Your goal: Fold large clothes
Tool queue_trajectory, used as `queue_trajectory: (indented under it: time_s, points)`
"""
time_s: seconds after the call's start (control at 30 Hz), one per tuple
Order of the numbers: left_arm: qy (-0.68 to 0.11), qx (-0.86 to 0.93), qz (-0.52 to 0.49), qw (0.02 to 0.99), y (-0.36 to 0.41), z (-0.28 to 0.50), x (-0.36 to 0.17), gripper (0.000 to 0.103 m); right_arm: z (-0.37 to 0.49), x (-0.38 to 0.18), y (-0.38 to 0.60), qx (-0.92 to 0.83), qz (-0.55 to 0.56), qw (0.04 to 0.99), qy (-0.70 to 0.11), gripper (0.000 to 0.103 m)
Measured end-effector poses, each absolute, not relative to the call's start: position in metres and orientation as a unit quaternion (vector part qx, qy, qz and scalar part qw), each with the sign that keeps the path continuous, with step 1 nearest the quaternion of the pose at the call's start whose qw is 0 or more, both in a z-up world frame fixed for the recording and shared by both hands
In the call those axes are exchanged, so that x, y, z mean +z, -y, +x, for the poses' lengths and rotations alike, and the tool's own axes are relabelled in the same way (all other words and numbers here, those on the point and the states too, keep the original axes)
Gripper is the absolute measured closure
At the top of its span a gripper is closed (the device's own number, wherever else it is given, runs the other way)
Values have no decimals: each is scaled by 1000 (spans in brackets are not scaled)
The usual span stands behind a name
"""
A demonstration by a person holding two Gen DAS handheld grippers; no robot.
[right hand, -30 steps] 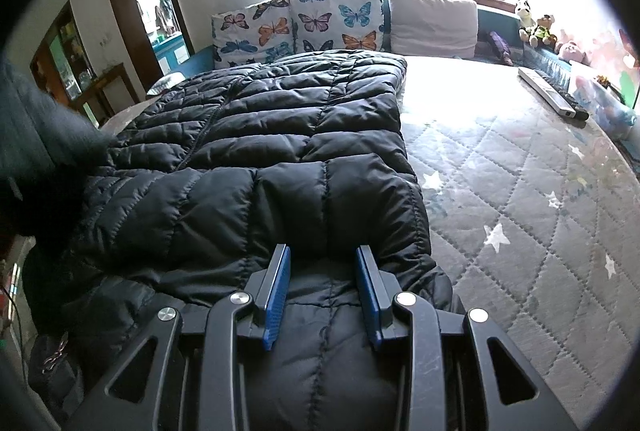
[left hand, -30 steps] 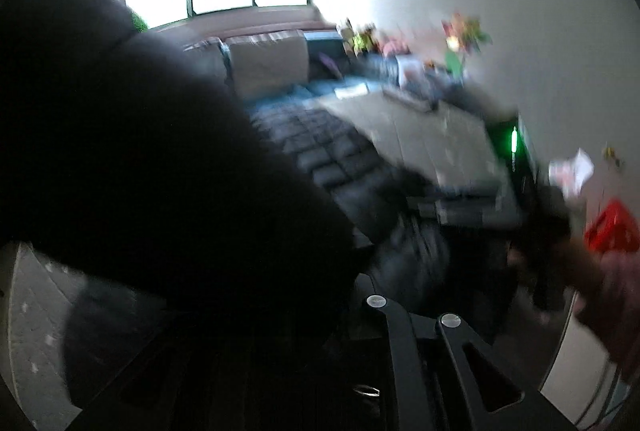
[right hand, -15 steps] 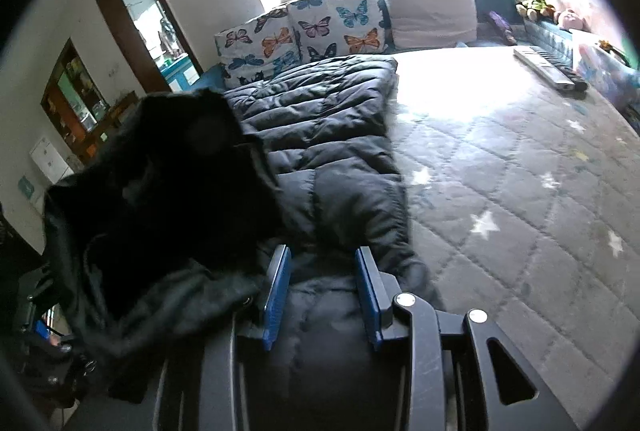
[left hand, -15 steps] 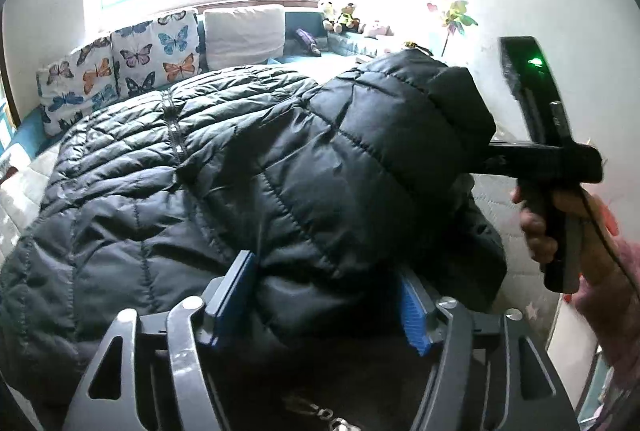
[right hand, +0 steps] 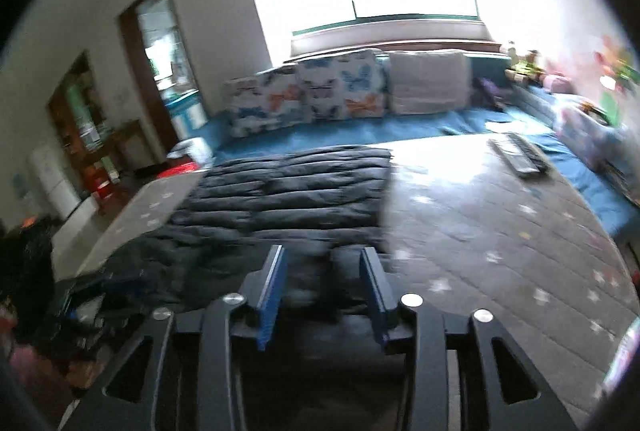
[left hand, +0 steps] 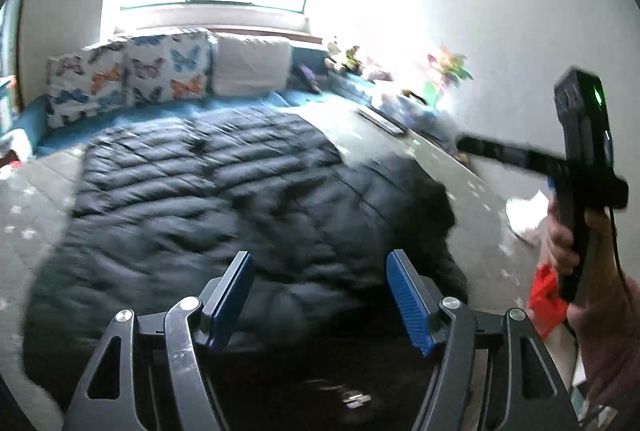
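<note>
My left gripper [left hand: 320, 291] has let go: half a second ago its blue pads squeezed a thick fold of the black puffer jacket [left hand: 224, 199], and now they stand wide apart with nothing between them, hovering over the jacket's near edge. The jacket lies spread on the grey star-patterned mattress [left hand: 452, 167], quilted side up, reaching from just ahead of my left fingers toward the butterfly cushions [left hand: 132, 79] at the far end. The raised bundle that filled the left view earlier has dropped; what remains is a dark lump at the jacket's right side, low against the mattress.

My right gripper [right hand: 324, 287] has also moved. In the left view I see my right hand [left hand: 568, 243] holding its handle off to the right, lifted clear of the jacket, where before its fingers reached into the fabric. In the right view its jaws are apart, about as wide as before, and the near end of the jacket [right hand: 288, 199] sits just beyond them; blur keeps me from telling whether any cloth lies between the pads. The dark heap that hung at the left of that view is gone, and the jacket now looks flatter, on the left half of the mattress [right hand: 500, 231]. A remote-like bar [right hand: 518, 153] rests far right.
</note>
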State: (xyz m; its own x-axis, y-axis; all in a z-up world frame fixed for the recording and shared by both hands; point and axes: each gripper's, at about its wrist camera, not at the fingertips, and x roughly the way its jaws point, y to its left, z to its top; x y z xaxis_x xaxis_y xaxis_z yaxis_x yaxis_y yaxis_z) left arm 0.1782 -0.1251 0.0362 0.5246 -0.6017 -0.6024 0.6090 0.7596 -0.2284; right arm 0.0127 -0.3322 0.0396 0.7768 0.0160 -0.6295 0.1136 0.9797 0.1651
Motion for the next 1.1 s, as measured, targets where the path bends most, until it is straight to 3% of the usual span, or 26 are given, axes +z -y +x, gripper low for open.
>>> queue_trajectory:
  time_s: [0.2, 0.43, 0.83, 1.1]
  points:
    - [-346, -260, -18, 902, 48, 207, 54, 30, 42, 17, 278, 36, 50, 929, -364, 54]
    - [-401, -218, -74, 887, -18, 238, 6, 30, 60, -33, 272, 4, 4, 902, -431, 54]
    - [-404, -216, -17, 889, -9, 237, -54, 30, 64, -69, 302, -27, 37, 883, -467, 55]
    - [-406, -222, -6, 887, 4, 237, -23, 30, 68, -44, 294, -45, 13, 880, -472, 55]
